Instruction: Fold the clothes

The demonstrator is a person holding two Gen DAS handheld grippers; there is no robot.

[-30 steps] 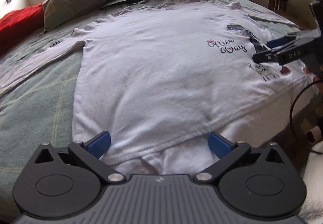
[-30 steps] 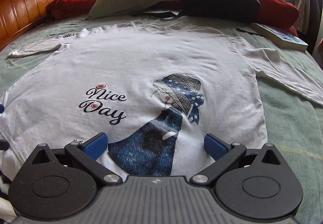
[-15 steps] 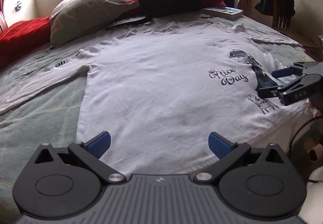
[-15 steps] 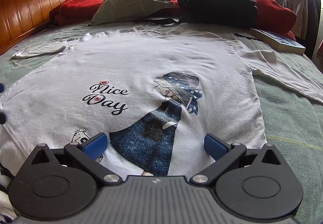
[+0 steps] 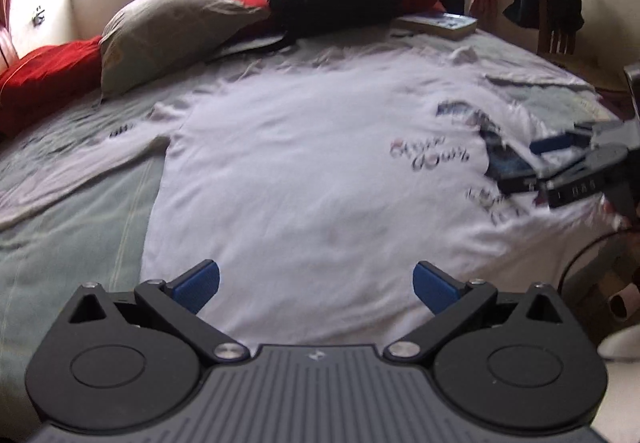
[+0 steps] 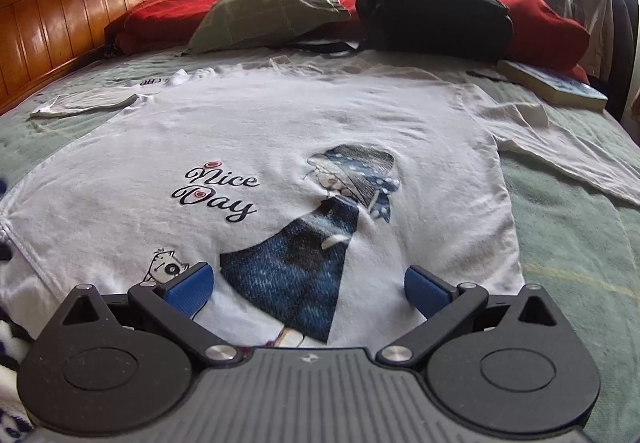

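Your left hand-held gripper (image 5: 316,285) and right hand-held gripper (image 6: 306,285) both gaped wide over the limp, light T-shirt (image 6: 304,147) lying flat on the bed (image 6: 580,243), best pinched along its hem (image 6: 24,247).

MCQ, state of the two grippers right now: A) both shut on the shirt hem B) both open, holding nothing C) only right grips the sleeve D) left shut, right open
B: left gripper and right gripper both have their blue pads spread wide over the white printed long-sleeve shirt, nothing between them.
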